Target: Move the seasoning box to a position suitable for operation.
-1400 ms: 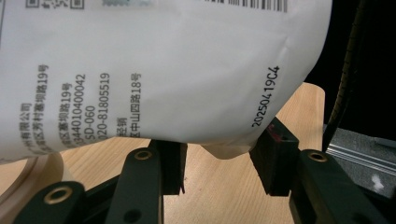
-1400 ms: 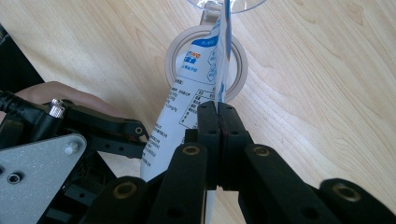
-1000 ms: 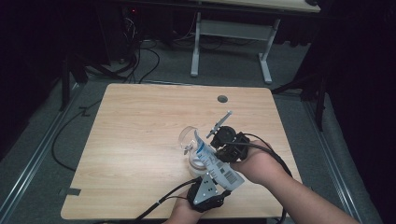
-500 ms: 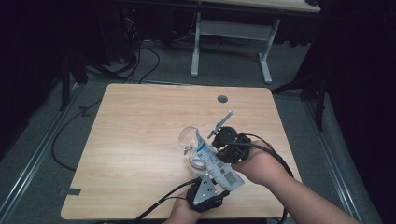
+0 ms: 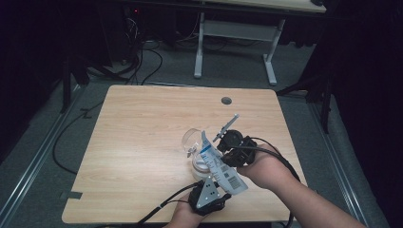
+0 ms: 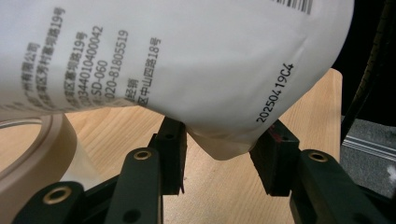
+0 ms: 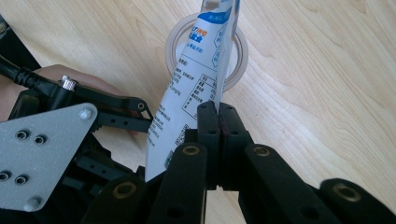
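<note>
A white pouch (image 5: pixel 216 166) with blue print and a barcode stands tilted over a round clear container (image 5: pixel 198 164) near the table's front edge. My right gripper (image 7: pixel 218 116) is shut on the pouch's (image 7: pixel 187 93) side edge, and the pouch's top reaches over the container's rim (image 7: pixel 238 56). My left gripper (image 6: pixel 222 158) is open just below; the pouch's (image 6: pixel 187 60) lower corner hangs between its jaws without touching them. The container's beige rim (image 6: pixel 42 140) lies to the left of those jaws. In the high view the left gripper (image 5: pixel 207 192) sits at the table's front edge, the right gripper (image 5: pixel 228 154) beside the pouch.
The wooden table (image 5: pixel 142 142) has a cable hole (image 5: pixel 226 100) near its far edge. A clear round lid or second cup (image 5: pixel 191 138) lies against the container. Cables trail off the front edge. A white desk frame (image 5: pixel 237 33) stands beyond the table.
</note>
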`<move>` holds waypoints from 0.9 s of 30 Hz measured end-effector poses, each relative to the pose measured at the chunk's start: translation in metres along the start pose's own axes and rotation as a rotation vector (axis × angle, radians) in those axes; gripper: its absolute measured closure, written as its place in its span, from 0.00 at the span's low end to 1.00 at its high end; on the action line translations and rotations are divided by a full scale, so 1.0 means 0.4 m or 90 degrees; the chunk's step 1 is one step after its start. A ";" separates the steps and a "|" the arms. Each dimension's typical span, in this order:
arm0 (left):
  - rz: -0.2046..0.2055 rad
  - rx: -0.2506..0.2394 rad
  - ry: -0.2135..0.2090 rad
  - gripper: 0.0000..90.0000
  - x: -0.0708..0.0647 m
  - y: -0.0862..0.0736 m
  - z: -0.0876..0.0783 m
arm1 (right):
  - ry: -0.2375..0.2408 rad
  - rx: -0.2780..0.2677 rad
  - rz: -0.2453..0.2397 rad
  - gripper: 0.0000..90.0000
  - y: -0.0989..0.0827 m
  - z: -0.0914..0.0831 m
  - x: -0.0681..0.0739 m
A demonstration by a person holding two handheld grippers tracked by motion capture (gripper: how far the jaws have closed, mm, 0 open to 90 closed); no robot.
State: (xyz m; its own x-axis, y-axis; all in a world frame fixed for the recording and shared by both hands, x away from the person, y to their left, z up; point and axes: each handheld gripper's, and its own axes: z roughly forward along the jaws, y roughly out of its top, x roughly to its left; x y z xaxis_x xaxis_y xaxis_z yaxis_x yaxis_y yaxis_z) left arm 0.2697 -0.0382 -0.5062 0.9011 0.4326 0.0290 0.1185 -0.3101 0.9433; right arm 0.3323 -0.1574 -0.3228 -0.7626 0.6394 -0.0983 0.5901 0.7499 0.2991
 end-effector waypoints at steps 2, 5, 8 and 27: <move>0.000 0.001 0.000 0.65 0.000 -0.002 0.001 | 0.000 0.001 -0.001 0.99 -0.002 0.000 -0.001; 0.001 0.001 0.000 0.65 0.001 -0.004 0.001 | 0.000 0.002 -0.001 0.99 -0.003 -0.001 -0.001; 0.001 0.000 -0.003 0.63 0.002 -0.004 -0.001 | -0.001 0.001 0.002 1.00 -0.004 -0.002 0.000; 0.000 0.026 0.003 0.60 0.039 -0.056 -0.055 | -0.002 -0.006 0.004 1.00 -0.008 -0.008 -0.003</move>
State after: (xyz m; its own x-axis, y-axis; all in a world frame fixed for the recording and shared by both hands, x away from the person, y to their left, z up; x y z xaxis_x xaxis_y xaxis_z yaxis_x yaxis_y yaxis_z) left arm 0.2719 -0.0058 -0.5194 0.8991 0.4366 0.0305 0.1355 -0.3439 0.9292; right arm 0.3305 -0.1612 -0.3204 -0.7576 0.6451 -0.0996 0.5929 0.7439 0.3083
